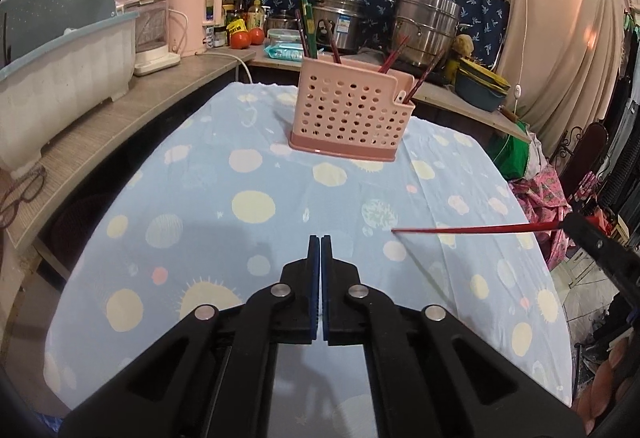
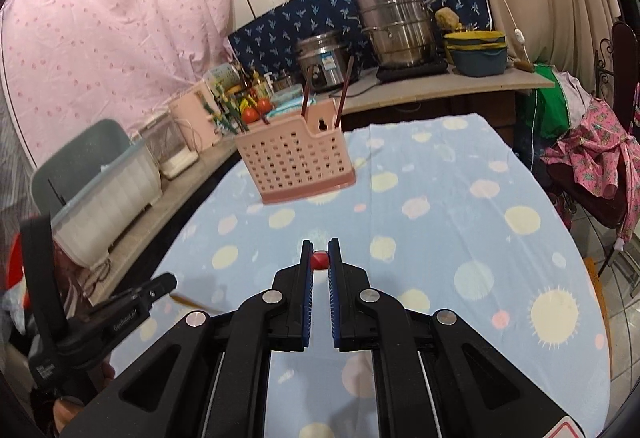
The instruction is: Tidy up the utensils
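A pink perforated utensil holder [image 1: 348, 114] [image 2: 296, 162] stands on the far half of the blue spotted tablecloth [image 1: 240, 198], with several dark red chopsticks [image 1: 394, 56] upright in it. My right gripper [image 2: 320, 258] is shut on a red chopstick [image 2: 320, 260], seen end-on between the pads. From the left wrist view that chopstick [image 1: 472, 227] juts level to the left from the right gripper [image 1: 570, 220], above the cloth. My left gripper [image 1: 320, 238] is shut, pads together, nothing showing between them. A blurred brownish stick [image 2: 196, 304] lies just past the left gripper [image 2: 170, 284]; whether they touch is unclear.
A counter wraps the table's left and far sides, carrying a dish rack [image 1: 60, 78], a pink kettle [image 1: 192, 18], tomatoes [image 1: 248, 38], steel pots [image 1: 424, 26] and bowls [image 2: 478, 54]. Glasses [image 1: 24, 190] lie on its near end. A chair draped with clothes [image 2: 592, 158] stands at the right.
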Demonstrator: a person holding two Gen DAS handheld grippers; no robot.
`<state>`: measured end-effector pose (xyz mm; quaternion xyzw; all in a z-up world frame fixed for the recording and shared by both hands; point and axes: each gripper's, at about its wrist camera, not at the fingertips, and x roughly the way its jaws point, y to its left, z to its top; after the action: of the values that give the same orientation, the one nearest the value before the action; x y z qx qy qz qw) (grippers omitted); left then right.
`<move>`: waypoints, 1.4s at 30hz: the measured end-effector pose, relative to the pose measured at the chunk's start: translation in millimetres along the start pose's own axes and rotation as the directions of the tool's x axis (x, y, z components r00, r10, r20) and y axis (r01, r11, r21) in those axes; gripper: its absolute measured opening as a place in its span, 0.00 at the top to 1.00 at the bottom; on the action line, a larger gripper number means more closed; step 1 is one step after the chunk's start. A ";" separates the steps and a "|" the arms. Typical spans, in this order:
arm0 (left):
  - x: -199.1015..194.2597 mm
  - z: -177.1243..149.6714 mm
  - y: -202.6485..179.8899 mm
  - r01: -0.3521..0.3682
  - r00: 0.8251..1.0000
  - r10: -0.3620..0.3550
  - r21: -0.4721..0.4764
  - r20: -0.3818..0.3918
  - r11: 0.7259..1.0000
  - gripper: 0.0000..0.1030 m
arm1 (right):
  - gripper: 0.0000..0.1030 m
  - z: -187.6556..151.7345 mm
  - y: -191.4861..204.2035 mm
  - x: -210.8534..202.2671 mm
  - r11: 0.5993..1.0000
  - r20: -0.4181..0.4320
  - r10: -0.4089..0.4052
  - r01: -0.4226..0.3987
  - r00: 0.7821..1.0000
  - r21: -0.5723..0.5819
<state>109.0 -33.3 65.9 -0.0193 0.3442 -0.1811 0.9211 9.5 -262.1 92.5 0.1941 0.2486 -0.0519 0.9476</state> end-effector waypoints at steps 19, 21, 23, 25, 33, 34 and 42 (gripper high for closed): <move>47.5 -37.6 33.3 0.025 0.989 -0.027 -0.013 -0.143 1.000 0.68 | 0.92 24.2 -9.5 -6.3 0.999 0.059 0.010 -0.012 0.998 0.044; 58.9 -50.2 40.0 0.026 0.984 -0.029 -0.019 -0.176 0.999 0.68 | 0.92 22.1 -10.5 -10.0 0.998 0.056 0.012 -0.015 0.998 0.056; 66.5 -60.3 44.5 0.040 0.978 -0.045 -0.025 -0.203 0.999 0.68 | 0.92 19.7 -10.9 -13.8 0.998 0.053 0.011 -0.014 0.999 0.058; 71.6 -70.0 47.2 0.041 0.973 -0.047 -0.028 -0.228 0.999 0.68 | 0.92 16.8 -10.2 -16.6 0.998 0.051 0.010 -0.013 0.999 0.062; 51.4 -88.0 38.6 0.059 0.974 -0.058 -0.002 -0.219 0.998 0.69 | 0.92 13.5 -9.7 -19.1 0.998 0.050 0.010 -0.013 0.999 0.063; 50.0 -89.2 37.0 0.060 0.974 -0.059 -0.002 -0.220 0.998 0.69 | 0.92 12.7 -9.1 -20.0 0.998 0.051 0.010 -0.014 0.999 0.061; 42.8 -99.7 26.2 0.075 0.971 -0.072 0.003 -0.227 0.997 0.90 | 0.92 8.3 -7.0 -23.9 0.998 0.051 0.008 -0.011 0.999 0.058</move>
<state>83.4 -14.7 -41.1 -0.0061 0.4449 -0.2181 0.8686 -8.8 -271.8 108.5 0.2213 0.2218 -0.0594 0.9478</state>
